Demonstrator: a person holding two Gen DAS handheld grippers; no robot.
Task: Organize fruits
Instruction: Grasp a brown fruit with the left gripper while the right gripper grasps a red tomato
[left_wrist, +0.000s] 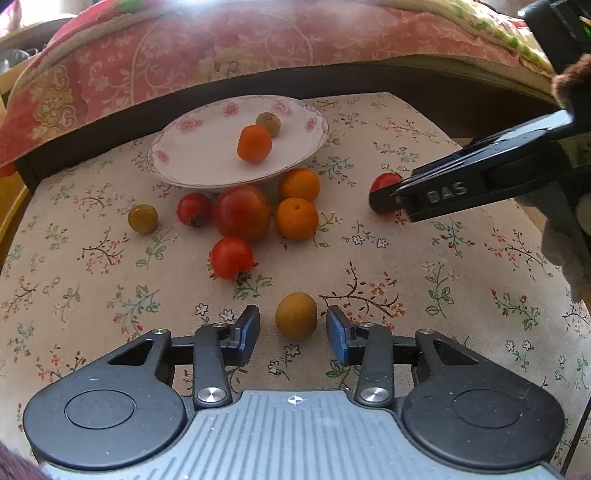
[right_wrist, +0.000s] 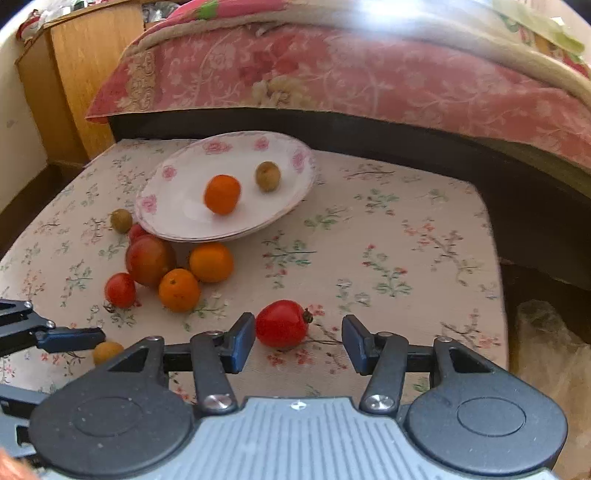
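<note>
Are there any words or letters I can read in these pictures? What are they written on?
"DAS": raised letters on the side of the right hand-held gripper, seen from the left wrist view.
No other words or numbers show; the plate and the tablecloth carry only flower patterns.

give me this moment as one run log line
left gripper open around tan fruit | right gripper open around red fruit | plate holds two fruits

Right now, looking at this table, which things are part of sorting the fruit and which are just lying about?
Part of the job:
- plate, holding an orange fruit and a brownish one
- brown fruit between the left gripper fingers
- red fruit between the right gripper fingers
- loose cluster before the plate

Lying about:
- floral tablecloth
- pink quilt
- wooden cabinet
</note>
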